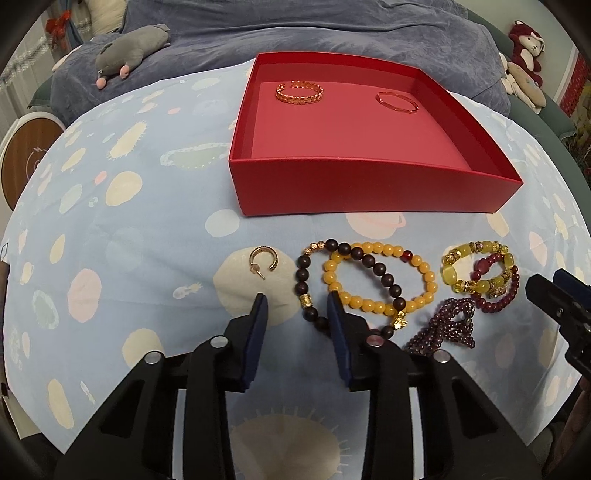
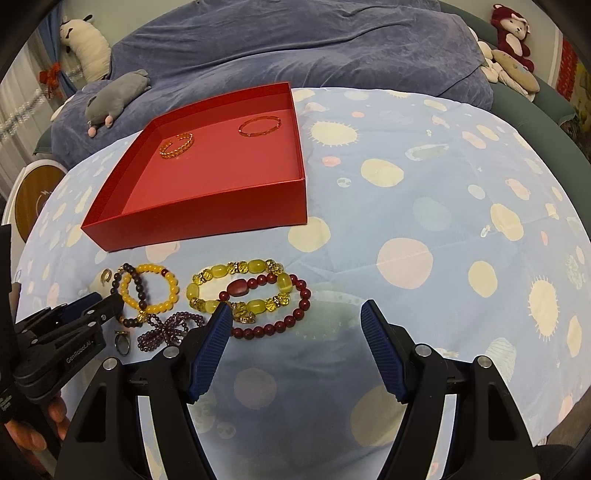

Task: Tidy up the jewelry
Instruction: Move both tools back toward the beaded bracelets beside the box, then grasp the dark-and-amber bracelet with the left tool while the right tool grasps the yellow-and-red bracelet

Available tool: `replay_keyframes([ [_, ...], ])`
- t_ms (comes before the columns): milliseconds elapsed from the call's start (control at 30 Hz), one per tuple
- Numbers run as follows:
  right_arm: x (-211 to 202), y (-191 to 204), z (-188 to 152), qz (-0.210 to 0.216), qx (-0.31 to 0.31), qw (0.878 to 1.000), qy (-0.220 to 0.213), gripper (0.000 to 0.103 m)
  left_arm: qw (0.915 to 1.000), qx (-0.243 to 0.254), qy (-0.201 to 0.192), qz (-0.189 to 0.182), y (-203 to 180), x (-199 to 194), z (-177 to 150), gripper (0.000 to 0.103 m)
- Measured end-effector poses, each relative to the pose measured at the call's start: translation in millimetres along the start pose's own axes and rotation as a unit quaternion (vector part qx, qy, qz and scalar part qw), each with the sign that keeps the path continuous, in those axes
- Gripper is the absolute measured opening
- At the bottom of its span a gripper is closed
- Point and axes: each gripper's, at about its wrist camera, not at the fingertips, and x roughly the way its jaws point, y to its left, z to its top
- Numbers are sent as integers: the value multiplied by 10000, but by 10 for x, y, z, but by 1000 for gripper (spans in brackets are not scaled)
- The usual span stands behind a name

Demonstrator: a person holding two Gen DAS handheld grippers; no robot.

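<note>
Jaws of both the left gripper (image 1: 297,304) and right gripper (image 2: 295,312) are hanging released; bracelets (image 1: 380,282) are lying near the bed's front edge, before the red box (image 1: 369,192). Pinching one strand alone seems wisest.

a pale blue cloth (image 1: 110,229) with pastel spots is covering the surface. behind it a dusky blue blanket (image 2: 295,48) is lying in rumpled folds, and a grey plush mouse (image 1: 129,48) is resting on its left part. a dark red plush toy (image 2: 511,26) is sitting at the far right, and a white plush animal (image 2: 86,44) is leaning at the far left.
</note>
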Motion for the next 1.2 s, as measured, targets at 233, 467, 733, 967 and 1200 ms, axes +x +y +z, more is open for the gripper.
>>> replay_keyframes([
  [233, 132, 94, 115, 70, -204, 9998, 22, 61, 9994, -213, 61, -248, 111, -46, -38, 12],
  [467, 360, 193, 224, 123, -446, 9988, 173, 48, 9991, -232, 64, -348, 133, -42, -39, 12],
  [733, 385, 140, 236, 284, -377, 9986, 255, 18, 9985, -268, 61, -468, 187, -44, -32, 8],
  [967, 278, 90, 172, 371, -269, 9986, 247, 9, 9980, -345, 74, -530, 192, -65, -36, 8],
  [1200, 340, 160, 235, 314, -435, 9981, 314, 15, 9982, -308, 109, -504, 191, -23, -42, 11],
])
